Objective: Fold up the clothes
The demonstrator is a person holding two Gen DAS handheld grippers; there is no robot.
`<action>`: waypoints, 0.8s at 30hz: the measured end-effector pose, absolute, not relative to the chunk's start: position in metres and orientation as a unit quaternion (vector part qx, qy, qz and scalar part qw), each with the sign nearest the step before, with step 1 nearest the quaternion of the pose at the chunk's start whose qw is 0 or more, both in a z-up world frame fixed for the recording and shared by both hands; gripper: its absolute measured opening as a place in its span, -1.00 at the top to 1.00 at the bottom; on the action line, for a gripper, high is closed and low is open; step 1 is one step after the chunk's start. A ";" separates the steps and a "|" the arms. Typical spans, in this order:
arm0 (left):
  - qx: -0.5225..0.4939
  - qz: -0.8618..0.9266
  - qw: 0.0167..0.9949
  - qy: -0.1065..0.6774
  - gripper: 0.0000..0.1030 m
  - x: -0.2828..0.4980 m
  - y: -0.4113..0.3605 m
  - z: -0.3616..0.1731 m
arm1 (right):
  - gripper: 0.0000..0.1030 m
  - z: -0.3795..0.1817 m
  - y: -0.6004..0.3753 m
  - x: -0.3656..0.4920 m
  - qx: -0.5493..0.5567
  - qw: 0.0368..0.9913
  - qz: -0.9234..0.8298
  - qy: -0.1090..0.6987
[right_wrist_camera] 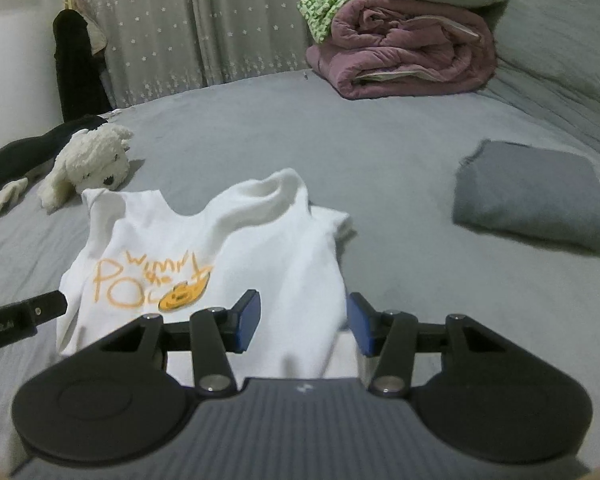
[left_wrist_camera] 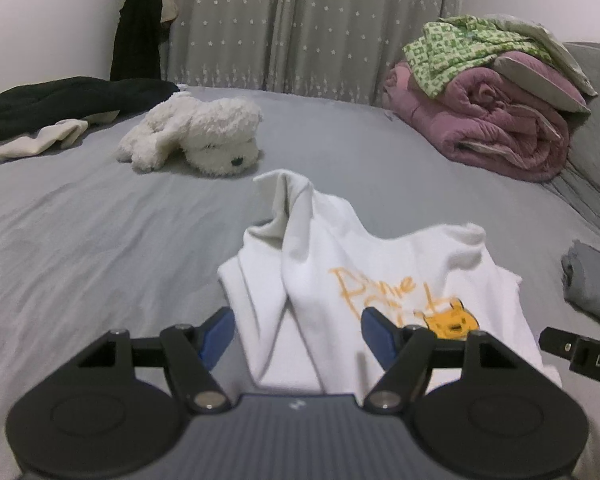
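White T-shirt (left_wrist_camera: 360, 264) lies crumpled on the bed (left_wrist_camera: 100, 220), lower centre of frame. Fabric looks light and limp (prone to bunching); grasp at hem corners. Left hand-held gripper (left_wrist_camera: 296, 334) and right hand-held gripper (right_wrist_camera: 302, 322): jaws parted, gripping nothing.

A home bedroom: grey-sheeted bed (left_wrist_camera: 100, 220), starred curtains (left_wrist_camera: 300, 20), rolled quilt (right_wrist_camera: 404, 48)

The white T-shirt (left_wrist_camera: 340, 280) has its near hem hidden behind each gripper's body, and its orange lettering is too smeared to read fully. At the bed's (left_wrist_camera: 100, 220) right edge the folded grey cloth (left_wrist_camera: 592, 280) is cut off by the left wrist picture, while the black garment (right_wrist_camera: 16, 156) runs out at the left of the right wrist picture
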State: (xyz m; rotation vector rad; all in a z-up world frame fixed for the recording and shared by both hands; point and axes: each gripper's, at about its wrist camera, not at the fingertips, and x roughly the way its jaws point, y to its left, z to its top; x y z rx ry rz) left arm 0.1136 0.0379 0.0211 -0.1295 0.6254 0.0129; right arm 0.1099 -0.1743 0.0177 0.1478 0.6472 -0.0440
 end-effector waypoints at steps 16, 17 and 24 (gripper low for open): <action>-0.129 -0.068 0.920 0.364 -0.03 0.040 0.049 -0.019 | -0.01 -0.003 -0.202 0.040 0.132 0.934 -0.023 0.332; -0.133 -0.072 0.918 0.366 0.00 0.037 0.049 -0.023 | -0.01 -0.007 -0.203 0.034 0.137 0.934 -0.017 0.331; -0.166 -0.101 0.898 0.395 0.36 0.036 0.045 -0.024 | -0.01 -0.010 -0.189 0.033 0.134 0.913 0.016 0.386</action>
